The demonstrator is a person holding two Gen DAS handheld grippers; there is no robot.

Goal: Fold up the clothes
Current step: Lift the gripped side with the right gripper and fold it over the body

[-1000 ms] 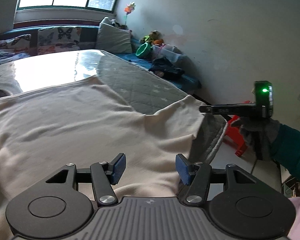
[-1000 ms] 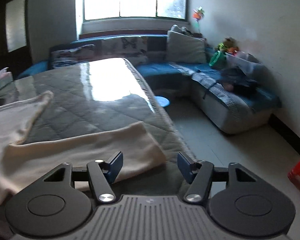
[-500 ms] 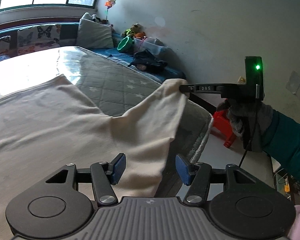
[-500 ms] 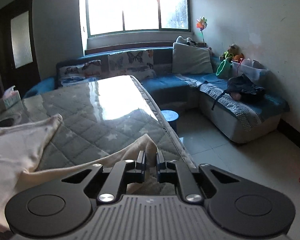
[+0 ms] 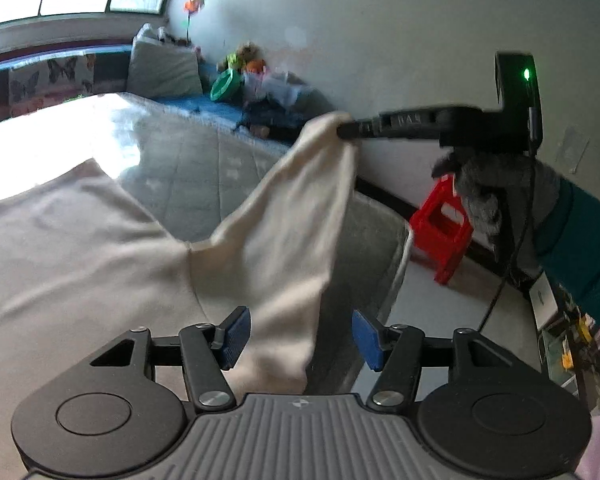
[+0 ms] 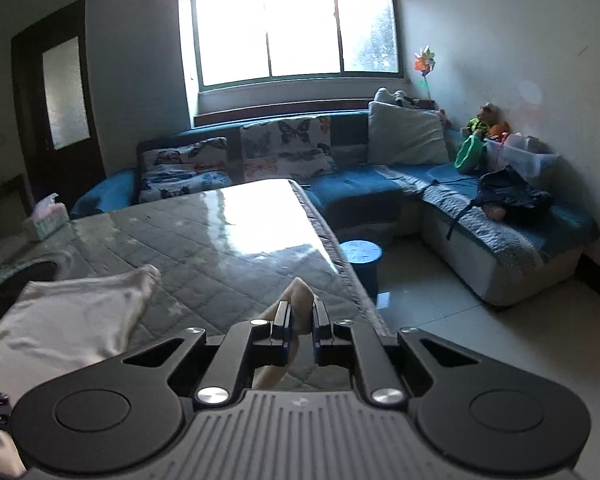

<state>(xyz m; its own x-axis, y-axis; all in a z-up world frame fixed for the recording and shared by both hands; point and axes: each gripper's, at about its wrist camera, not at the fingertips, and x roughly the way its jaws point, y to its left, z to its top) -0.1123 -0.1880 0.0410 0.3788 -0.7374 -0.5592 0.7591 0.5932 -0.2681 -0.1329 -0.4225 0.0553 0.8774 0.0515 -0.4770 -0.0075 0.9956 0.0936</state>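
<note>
table: grey quilted star-patterned table cover (image 5: 204, 168) spreads ahead of and below both grippers, glare from the window on its far half.
garment: cream-coloured soft cloth garment (image 5: 80, 248) lies flat on the cover ahead-left of the left gripper; one corner is lifted off the table into a hanging drape that rises ahead-right of it, up to the right gripper's tips.
sofa: blue corner sofa with butterfly cushions (image 6: 380, 184) sits far ahead of the right gripper, beyond the table.
stool: red plastic stool (image 5: 444, 228) stands on the floor to the right of the left gripper, below the right hand.
right hand: grey-gloved hand with teal sleeve (image 5: 484, 188) holds the right tool level, reaching in from the right.
right gripper: black two-finger gripper (image 6: 300, 314), fingers pressed together, pinching the lifted cream corner just above the table's near edge.
left gripper: black gripper with blue pads (image 5: 300, 336), fingers spread wide, low over the garment; the hanging fold drops between them, touching neither that can be seen.
</note>
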